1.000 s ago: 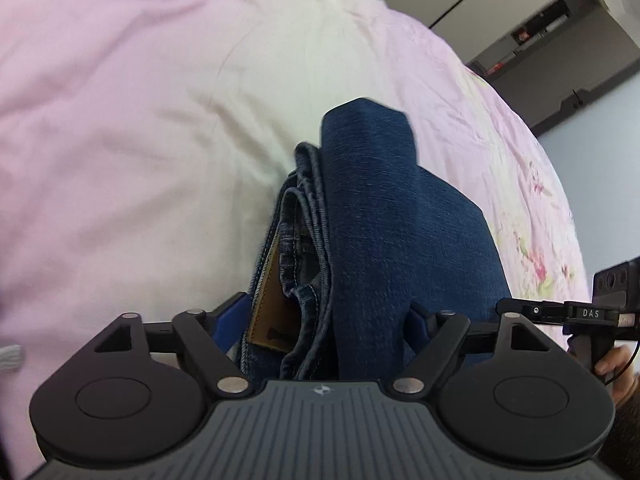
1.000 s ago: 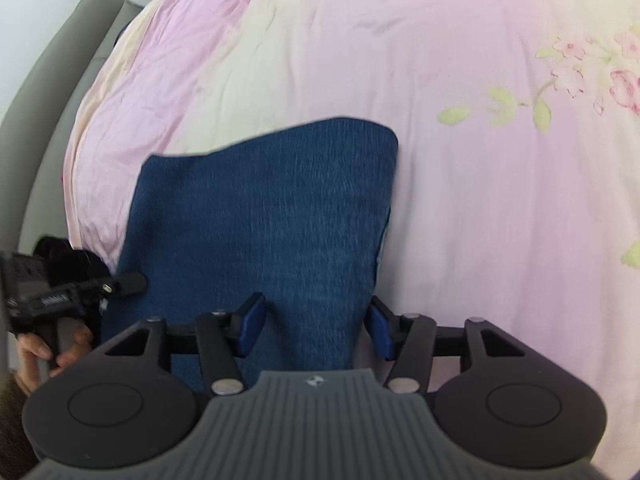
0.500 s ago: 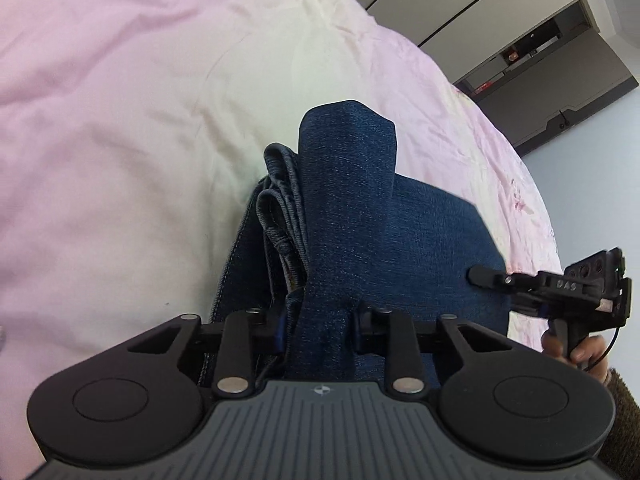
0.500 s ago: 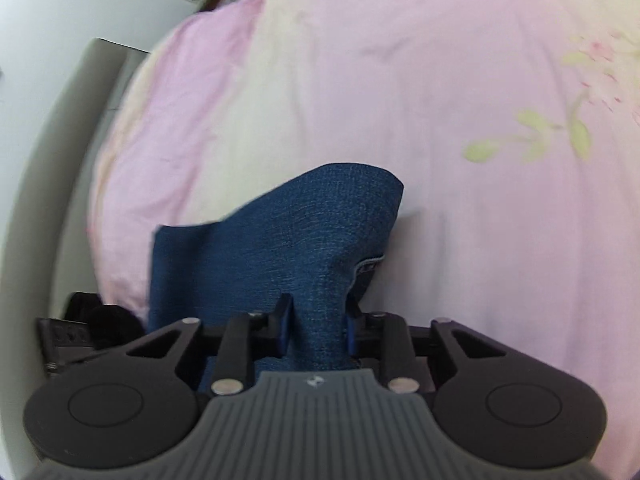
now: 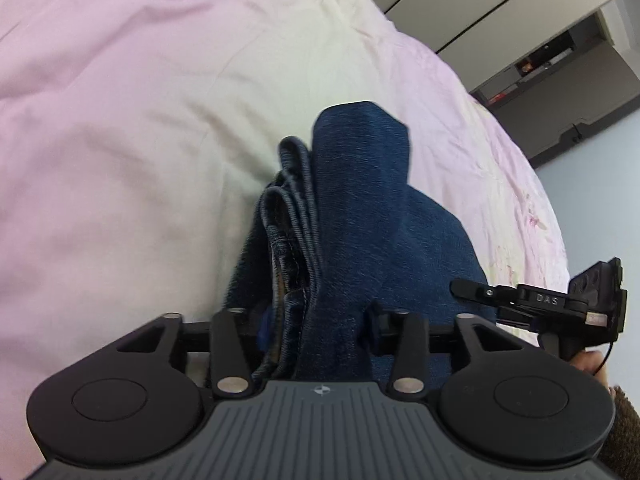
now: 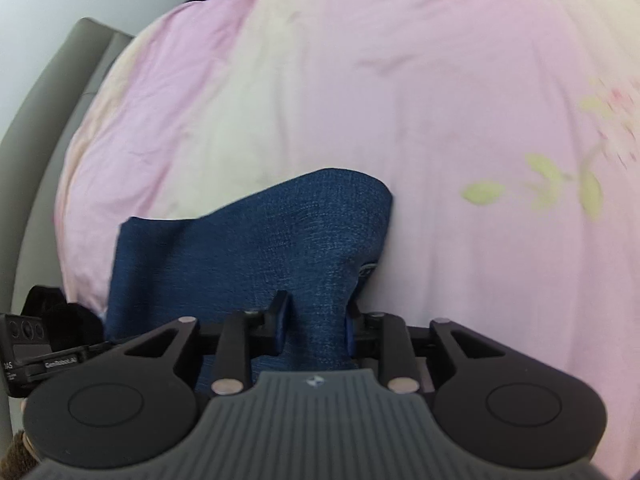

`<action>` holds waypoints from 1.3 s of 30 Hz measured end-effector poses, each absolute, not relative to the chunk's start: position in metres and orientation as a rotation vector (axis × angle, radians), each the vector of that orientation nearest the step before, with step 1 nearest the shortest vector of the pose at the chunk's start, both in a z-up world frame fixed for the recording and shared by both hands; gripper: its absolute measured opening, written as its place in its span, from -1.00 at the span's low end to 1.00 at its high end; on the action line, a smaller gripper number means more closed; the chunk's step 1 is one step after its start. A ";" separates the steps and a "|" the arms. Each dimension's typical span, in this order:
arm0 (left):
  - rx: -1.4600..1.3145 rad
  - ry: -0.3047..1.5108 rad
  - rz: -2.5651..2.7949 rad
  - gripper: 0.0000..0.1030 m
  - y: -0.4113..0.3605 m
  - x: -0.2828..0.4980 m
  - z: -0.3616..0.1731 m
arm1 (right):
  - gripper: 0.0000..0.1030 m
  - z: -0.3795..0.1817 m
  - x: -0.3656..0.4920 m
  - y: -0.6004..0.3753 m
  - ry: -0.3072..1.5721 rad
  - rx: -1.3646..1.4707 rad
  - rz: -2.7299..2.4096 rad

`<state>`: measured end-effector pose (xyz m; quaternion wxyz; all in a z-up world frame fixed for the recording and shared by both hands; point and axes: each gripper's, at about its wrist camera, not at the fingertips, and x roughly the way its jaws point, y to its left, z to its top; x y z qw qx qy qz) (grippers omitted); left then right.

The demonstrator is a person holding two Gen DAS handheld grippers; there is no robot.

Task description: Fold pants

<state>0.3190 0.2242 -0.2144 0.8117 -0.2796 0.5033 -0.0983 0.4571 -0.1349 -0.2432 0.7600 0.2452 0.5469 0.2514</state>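
Dark blue denim pants lie folded on a pink and cream bedspread. My left gripper is shut on the near edge of the folded pants, where several denim layers and seams bunch between its fingers. My right gripper is shut on the other near corner of the pants, which rises in a ridge from the bed. The right gripper also shows in the left wrist view at the far right. The left gripper shows in the right wrist view at the far left.
The bedspread has a flower print on the right. A grey headboard runs along the left. Cabinets and a shelf stand beyond the bed.
Both grippers were open around the pants' near edge and have shut on it. The gripped edge has lifted a little off the bed.
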 end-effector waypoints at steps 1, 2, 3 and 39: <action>-0.577 1.083 -0.203 0.28 0.226 0.318 -0.213 | -0.39 -0.247 0.457 -0.136 1.199 0.539 0.531; -0.552 1.085 -0.200 0.31 0.226 0.315 -0.208 | -0.28 -0.247 0.455 -0.138 1.198 0.538 0.525; -0.513 1.080 -0.201 0.31 0.225 0.310 -0.198 | -0.17 -0.244 0.453 -0.139 1.195 0.523 0.522; 0.136 1.030 -0.138 -0.59 0.142 0.244 -0.151 | -0.99 -0.190 0.335 -0.111 1.018 0.070 0.486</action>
